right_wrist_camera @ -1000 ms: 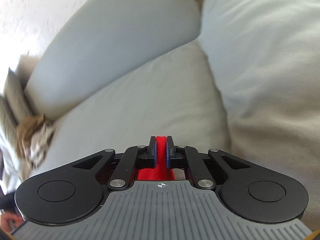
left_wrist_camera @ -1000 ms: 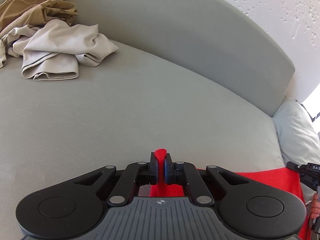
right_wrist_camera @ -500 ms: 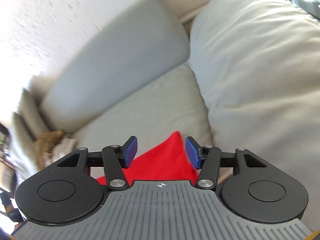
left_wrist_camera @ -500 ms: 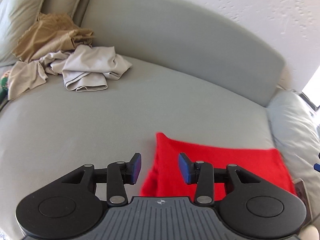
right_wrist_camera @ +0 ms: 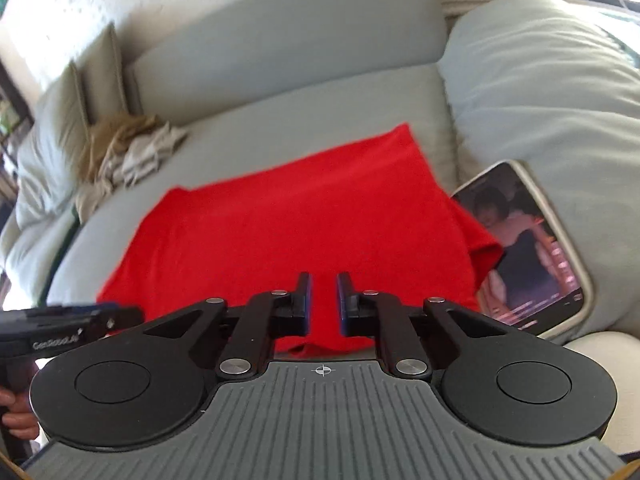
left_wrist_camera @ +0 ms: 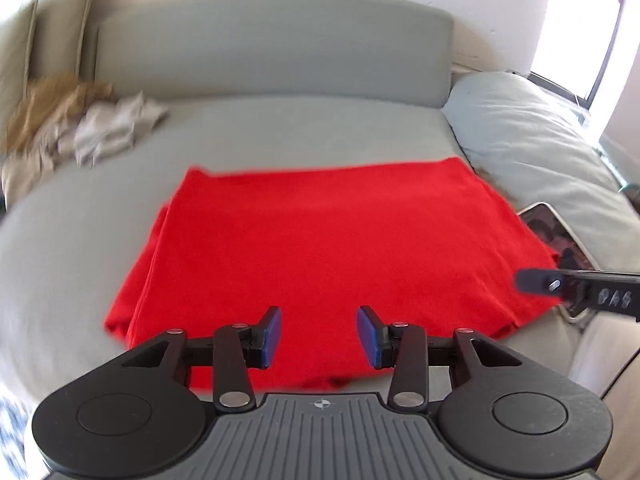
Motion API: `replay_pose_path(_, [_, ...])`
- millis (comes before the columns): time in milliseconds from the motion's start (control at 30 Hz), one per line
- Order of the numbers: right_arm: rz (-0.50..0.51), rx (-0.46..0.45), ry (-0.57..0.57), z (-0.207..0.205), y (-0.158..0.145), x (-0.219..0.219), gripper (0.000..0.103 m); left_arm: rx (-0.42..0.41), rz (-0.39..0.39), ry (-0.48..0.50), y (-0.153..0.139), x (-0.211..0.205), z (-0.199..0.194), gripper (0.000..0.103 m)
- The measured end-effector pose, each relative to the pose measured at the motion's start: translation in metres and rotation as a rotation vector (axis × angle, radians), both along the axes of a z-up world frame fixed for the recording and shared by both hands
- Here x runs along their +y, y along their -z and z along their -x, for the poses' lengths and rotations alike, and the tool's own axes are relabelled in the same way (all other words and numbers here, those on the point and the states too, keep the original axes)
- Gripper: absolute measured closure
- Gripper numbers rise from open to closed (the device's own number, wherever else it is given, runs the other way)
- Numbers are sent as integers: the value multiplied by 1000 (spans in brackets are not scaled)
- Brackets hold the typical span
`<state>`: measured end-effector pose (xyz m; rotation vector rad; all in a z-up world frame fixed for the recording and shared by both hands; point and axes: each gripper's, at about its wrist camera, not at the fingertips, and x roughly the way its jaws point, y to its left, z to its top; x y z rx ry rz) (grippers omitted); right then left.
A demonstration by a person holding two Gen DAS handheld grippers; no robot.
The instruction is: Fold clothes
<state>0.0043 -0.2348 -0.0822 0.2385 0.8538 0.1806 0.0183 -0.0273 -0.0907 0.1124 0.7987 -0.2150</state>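
On the grey fabric sofa, a folded red cloth lies flat on the seat.

Beside the seat rests a pale bulky cushion; a crumpled heap of tan and beige clothes sits well apart at the far corner; a lit smartphone lies just beside the cloth. The left gripper hangs above the cloth, jaws moderately apart and empty; the right gripper has jaws narrow and closing, nothing between them.
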Motion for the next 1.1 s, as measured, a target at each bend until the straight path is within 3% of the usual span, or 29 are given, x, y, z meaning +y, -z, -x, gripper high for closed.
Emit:
replay_pose_path(67, [94, -35, -53, -6, 8, 24, 88, -58, -68, 15, 11, -14, -4, 63])
replay_pose_path(133, [176, -37, -92, -7, 17, 40, 83, 30, -106, 36, 26, -22, -9, 64])
replay_pose_path(167, [191, 0, -105, -9, 23, 44, 81, 86, -107, 36, 33, -22, -8, 65])
replay_pose_path(200, [190, 47, -110, -9, 30, 44, 80, 94, -109, 33, 33, -20, -3, 65])
replay_pose_path(300, [151, 75, -103, 8, 29, 28, 79, 128, -93, 25, 24, -11, 12, 65])
replay_pose_path(400, [53, 157, -56, 23, 25, 2, 75, 183, 24, -16, 13, 2, 21, 63])
replay_pose_path(467, [-76, 139, 4, 38, 22, -20, 57, 199, 83, -39, 7, 8, 25, 63])
replay_pose_path(533, [-195, 91, 71, 52, 19, -40, 36, 179, 75, -44, 9, 6, 26, 61])
replay_pose_path(567, [-234, 75, 100, 56, 19, -47, 33, 187, 64, -48, 11, 4, 25, 61])
replay_pose_path(733, [-388, 79, 187, 58, 32, -65, 31, 235, 79, -46, 21, -1, 25, 61])
replay_pose_path(867, [-421, 98, 265, 47, 47, -68, 32, 249, 84, -54, 24, 0, 26, 61])
replay_pose_path(1100, [-415, 24, 334, 25, 69, -75, 36, 255, 89, -61, 26, 2, 25, 60])
